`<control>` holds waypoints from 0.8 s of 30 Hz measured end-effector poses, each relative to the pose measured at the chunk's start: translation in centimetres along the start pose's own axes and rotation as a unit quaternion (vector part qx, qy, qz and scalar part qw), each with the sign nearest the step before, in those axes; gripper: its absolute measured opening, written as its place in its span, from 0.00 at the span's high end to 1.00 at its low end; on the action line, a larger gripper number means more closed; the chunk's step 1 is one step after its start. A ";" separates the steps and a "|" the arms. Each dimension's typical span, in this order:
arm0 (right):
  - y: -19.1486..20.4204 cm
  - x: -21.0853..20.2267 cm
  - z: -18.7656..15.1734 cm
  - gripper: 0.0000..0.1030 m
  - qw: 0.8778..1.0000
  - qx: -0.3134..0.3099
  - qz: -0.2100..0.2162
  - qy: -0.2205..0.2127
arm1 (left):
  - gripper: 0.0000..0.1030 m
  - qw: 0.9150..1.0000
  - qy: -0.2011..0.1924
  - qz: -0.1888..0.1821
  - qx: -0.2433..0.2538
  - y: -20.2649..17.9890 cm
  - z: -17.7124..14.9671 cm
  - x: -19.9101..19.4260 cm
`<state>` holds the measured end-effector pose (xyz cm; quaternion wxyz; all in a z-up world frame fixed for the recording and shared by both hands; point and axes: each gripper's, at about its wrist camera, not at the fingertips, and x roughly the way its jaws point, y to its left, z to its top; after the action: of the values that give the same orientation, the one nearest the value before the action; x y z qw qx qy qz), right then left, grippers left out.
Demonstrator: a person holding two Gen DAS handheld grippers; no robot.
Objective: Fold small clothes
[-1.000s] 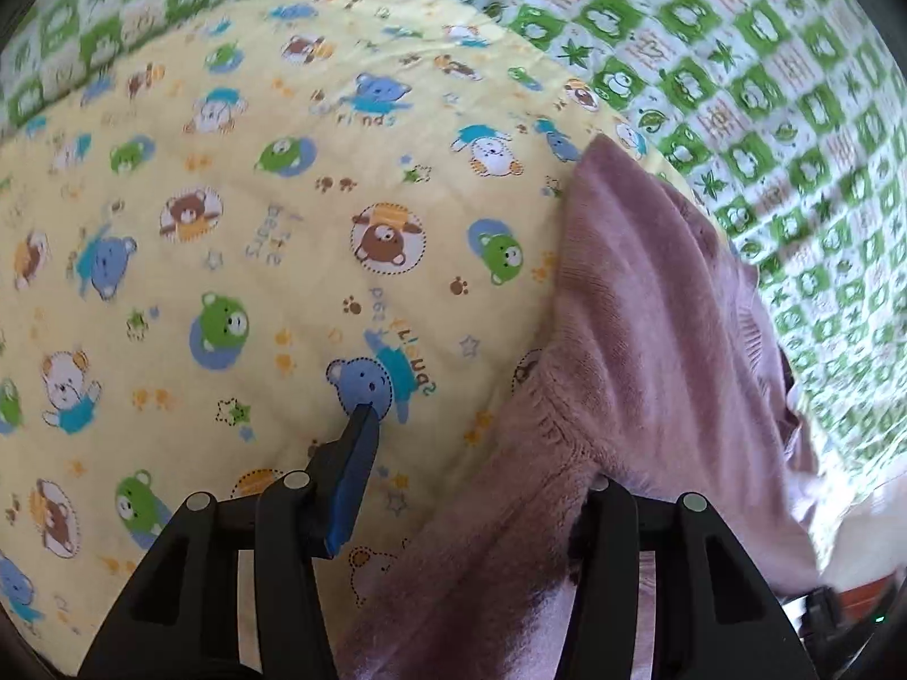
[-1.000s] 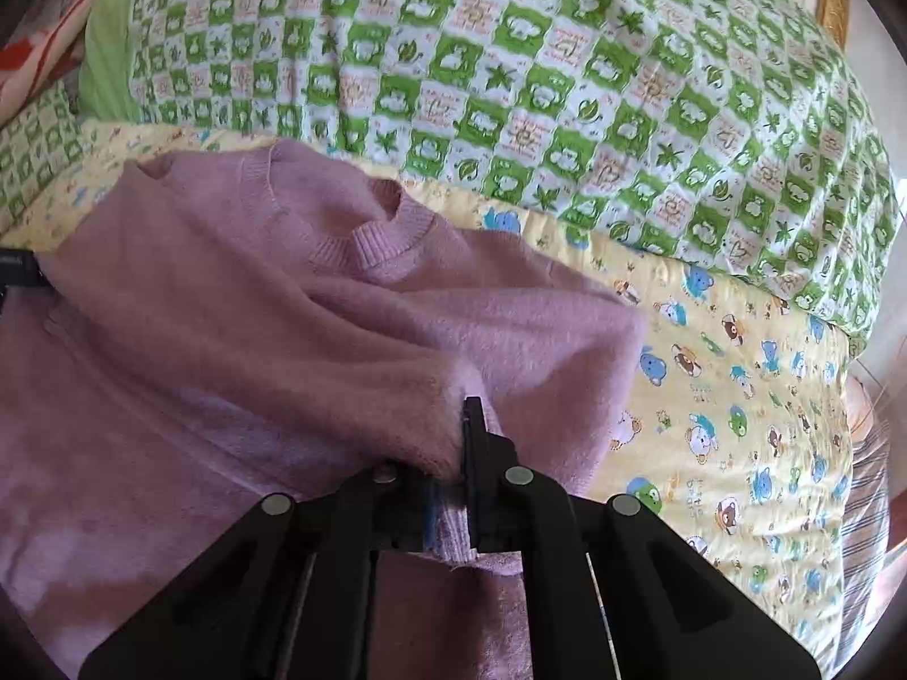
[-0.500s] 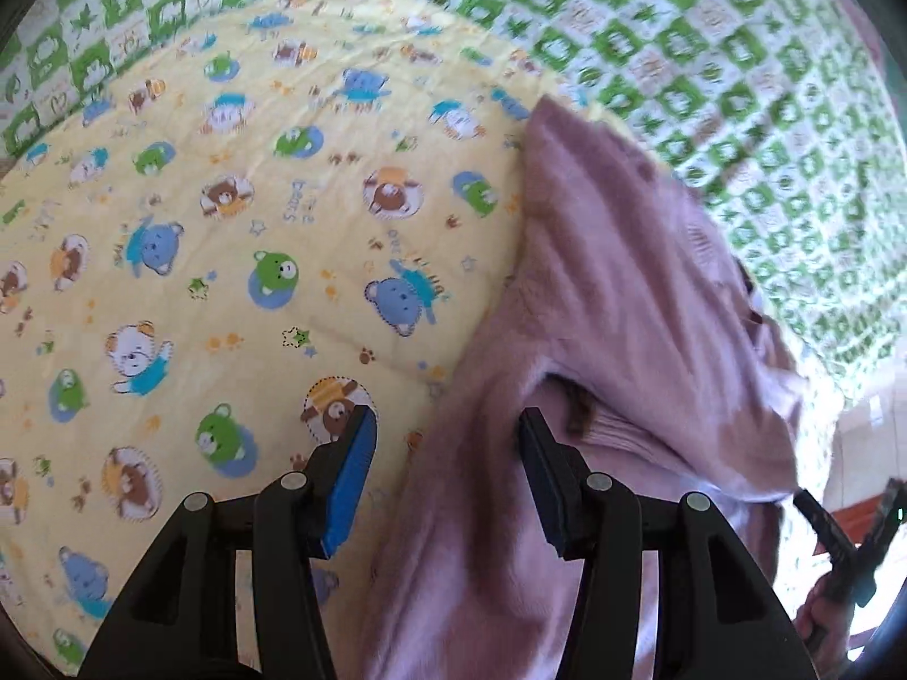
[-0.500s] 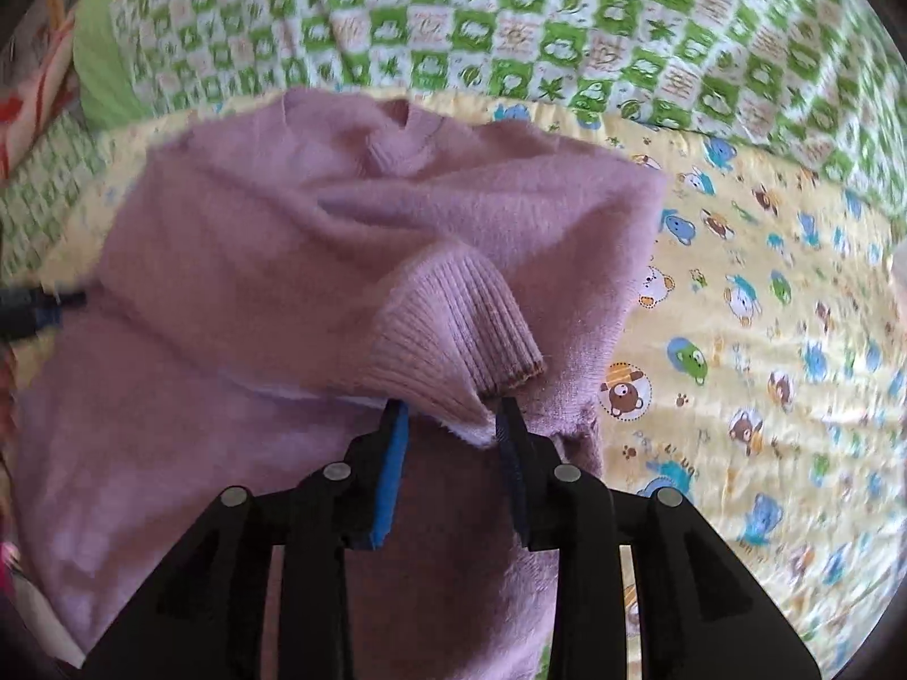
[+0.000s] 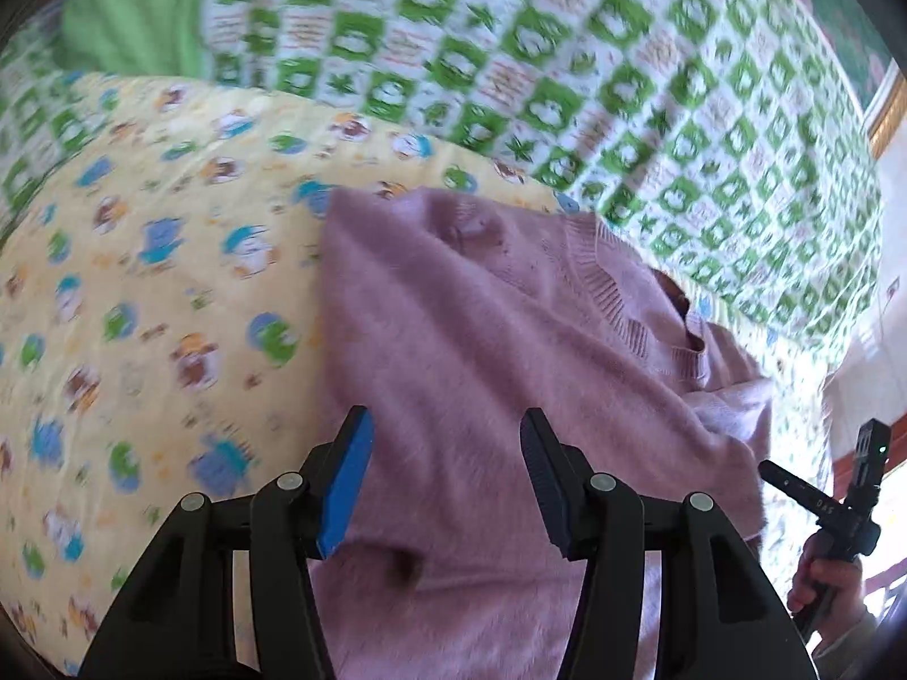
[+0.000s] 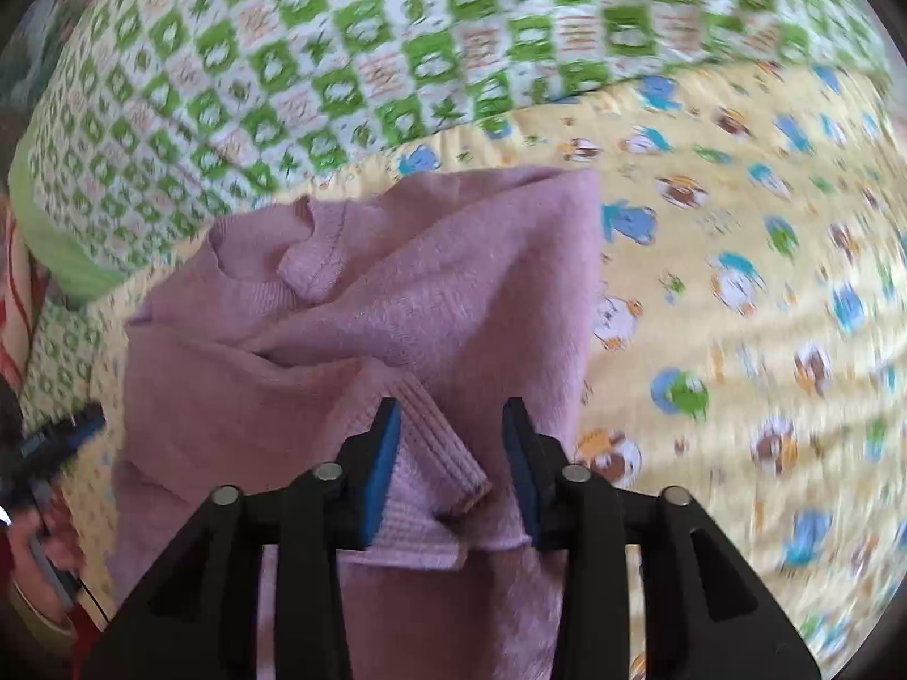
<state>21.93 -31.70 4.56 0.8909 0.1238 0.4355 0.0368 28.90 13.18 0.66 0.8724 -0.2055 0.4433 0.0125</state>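
1. Mauve knit sweater (image 5: 510,351) lies on yellow bear-print quilt (image 5: 142,283), w/ green check blanket (image 5: 623,85) behind at 12 o'clock. Neckline sits toward 2 o'clock in left view.
2. Changed: 1 s ago right hand-held gripper (image 6: 450,413) was pinching a sleeve; now its jaws are spread, ribbed cuff (image 6: 436,453) lying loose between them, on top of sweater body.
3. Left hand-held gripper (image 5: 445,425) also spread, nothing pinched; it hovers over sweater's left half, where 1 s ago the sweater hung bunched at its 3 o'clock side.
4. Meaning, prob.: sleeve fold-in is done and released, garment now narrower w/ a straight left edge at 11 o'clock.
5. Still lumpy near collar (image 6: 306,260); next likely smoothing, or hem-to-collar fold. Motion blur, so fine creases unclear.
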 end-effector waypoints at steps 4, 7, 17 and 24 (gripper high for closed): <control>2.1 2.8 0.5 0.45 0.995 -0.089 -0.009 0.038 | 0.47 1.000 0.020 0.018 0.009 -0.4 0.4 3.2; 2.8 3.9 -0.3 0.87 0.988 -0.135 -0.016 0.067 | 0.47 0.999 0.027 0.038 0.009 0.0 0.5 4.7; 3.2 0.3 2.7 0.95 0.981 -0.181 -0.074 0.005 | 0.53 0.997 0.011 0.078 -0.018 1.0 0.6 5.7; 2.5 3.0 0.8 0.72 0.982 -0.154 -0.104 0.039 | 0.52 0.996 0.010 0.087 0.000 0.8 -0.1 3.6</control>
<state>24.53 -28.94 3.33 0.8805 -0.0625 0.4697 0.0153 30.82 13.29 -2.43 0.8637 -0.1668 0.4677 0.0861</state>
